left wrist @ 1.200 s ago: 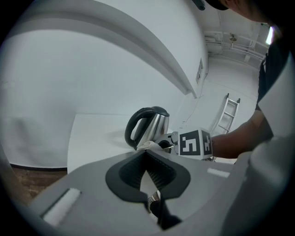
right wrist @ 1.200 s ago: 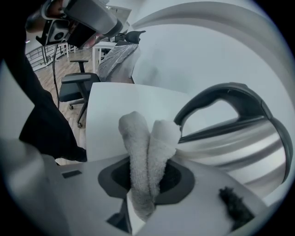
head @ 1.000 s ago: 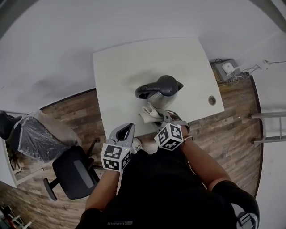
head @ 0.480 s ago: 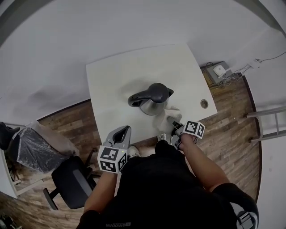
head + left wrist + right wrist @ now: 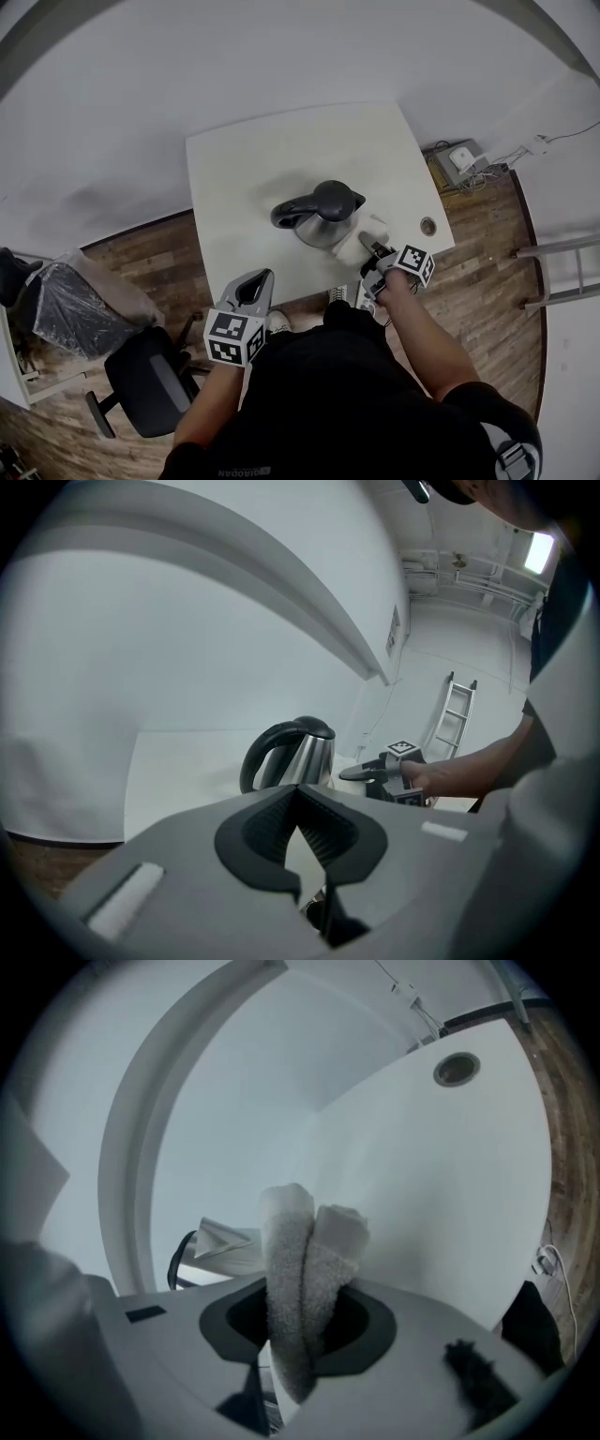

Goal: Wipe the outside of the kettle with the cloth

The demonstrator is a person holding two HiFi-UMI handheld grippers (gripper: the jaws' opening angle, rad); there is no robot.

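Kettle (image 5: pixel 323 211): steel body, black lid and handle, upright on the white counter (image 5: pixel 234 178). It is just ahead and to the left of the right claw (image 5: pixel 367 242). Its handle is turned away from that claw, towards the left claw's side.

Cloth (image 5: pixel 305 1279): white towelling, folded double and clamped between the right claw's jaws. A thick rolled end stands out past the tips. In the head view this end is seen close against the kettle's near flank. Contact cannot be confirmed from that view. In the right gripper view the kettle (image 5: pixel 220 1246) is seen off to the left of the cloth, not in line with it.

Left claw (image 5: pixel 251 289): jaws brought together on nothing. It is held back over the counter's near edge, and the kettle (image 5: pixel 291 757) lies well ahead of it.

Step judged: early wiping, the flank beside the right claw addressed first.

Notes for doing it well:
- The claw should be turned left so the cloth's free end meets the steel squarely, not the jaw tips.
- Pressure should be kept light, since the kettle is not steadied and could be pushed across the counter.
- The handle could be held by the left claw if firmer strokes are wanted.
- The body should be worked round in bands, with the spout and the far side reached last.
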